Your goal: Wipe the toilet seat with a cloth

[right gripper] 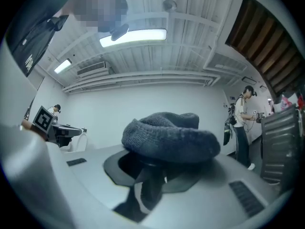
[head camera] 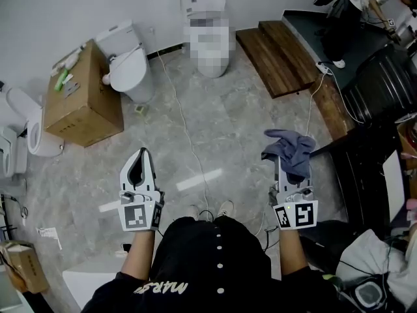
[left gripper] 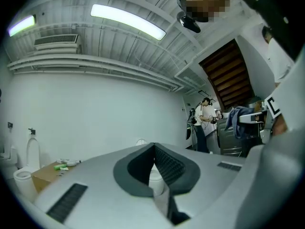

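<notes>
The cloth [head camera: 290,149], dark blue-grey and bunched, is clamped in the right gripper [head camera: 291,177]; it humps over the jaw tips and hangs down between them, as the right gripper view shows [right gripper: 169,137]. The left gripper [head camera: 141,155] is held level with it, well apart to the left, its jaws pressed together with nothing between them [left gripper: 155,149].

Ahead lies a wide stretch of grey marbled floor [head camera: 228,116], open from the person's feet to the far wall. A thin white cable [head camera: 186,126] runs lengthwise across it. A white toilet [head camera: 129,67] stands at the far left, touching or just beside a cardboard box [head camera: 81,100] with a green bottle [head camera: 62,80] on top. A second toilet [head camera: 203,2] stands against the far wall, and a third [head camera: 31,126] at the left edge. All are well apart from the cloth.

Wooden steps [head camera: 280,54] and a dark cabinet [head camera: 384,80] close in the right side. Another person [right gripper: 242,123] stands off to the right.

White lettering on the holder's black top [head camera: 215,259] is upside down and too partial to read; print on the box is too small.
</notes>
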Demonstrator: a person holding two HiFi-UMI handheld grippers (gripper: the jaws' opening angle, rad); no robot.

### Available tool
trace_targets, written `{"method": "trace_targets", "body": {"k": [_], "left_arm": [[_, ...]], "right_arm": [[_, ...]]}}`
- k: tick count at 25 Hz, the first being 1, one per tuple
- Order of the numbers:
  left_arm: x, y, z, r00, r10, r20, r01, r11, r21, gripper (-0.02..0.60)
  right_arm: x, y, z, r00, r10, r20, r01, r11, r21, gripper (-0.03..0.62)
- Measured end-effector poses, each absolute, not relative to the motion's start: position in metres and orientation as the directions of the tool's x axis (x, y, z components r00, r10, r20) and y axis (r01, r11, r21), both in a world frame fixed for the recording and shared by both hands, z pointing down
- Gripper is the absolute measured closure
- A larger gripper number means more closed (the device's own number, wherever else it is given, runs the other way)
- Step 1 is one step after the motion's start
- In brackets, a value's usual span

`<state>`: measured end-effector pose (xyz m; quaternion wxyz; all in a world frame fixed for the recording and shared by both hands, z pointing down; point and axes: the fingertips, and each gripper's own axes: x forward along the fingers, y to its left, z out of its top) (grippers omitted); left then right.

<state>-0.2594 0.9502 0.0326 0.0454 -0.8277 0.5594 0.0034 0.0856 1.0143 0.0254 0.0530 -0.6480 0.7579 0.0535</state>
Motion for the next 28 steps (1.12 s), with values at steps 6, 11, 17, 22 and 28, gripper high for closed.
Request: {"method": "trace_targets", "body": {"k": [6,11,17,22,28], "left_arm": [[-0.24,0.953,0.04,0.338,-0.94,-0.051,-0.94,-0.335,-0.058,0.572],[-0.233,0.944,0.049,0.333,-0.942,-0.038,-0.942,-0.33,-0.058,0.572],[-0.241,0.899,0.055,0.341,-0.939,-0.052,-0.94,-0.339,-0.05,0.572],[-0.253,0.843,0.055,0.364,-0.928,-0.072,-0.931,-0.362,-0.042,0.572],[-0.277,0.779,0.058,0.372,-0.926,-0.058,-0.928,-0.371,-0.036,0.572]], "right_arm": [[0.108,1.004,0.035,-0.175,-0.974,-0.143,-0.984,0.174,0.02,0.499],[0.107,0.989,0.044,-0.191,-0.973,-0.131,-0.982,0.191,0.015,0.497],[0.091,0.952,0.053,-0.201,-0.972,-0.121,-0.98,0.2,0.017,0.499],[0.076,0.899,0.05,-0.18,-0.976,-0.122,-0.983,0.177,0.039,0.497],[0.058,0.83,0.037,-0.161,-0.978,-0.135,-0.987,0.155,0.049,0.497]]}}
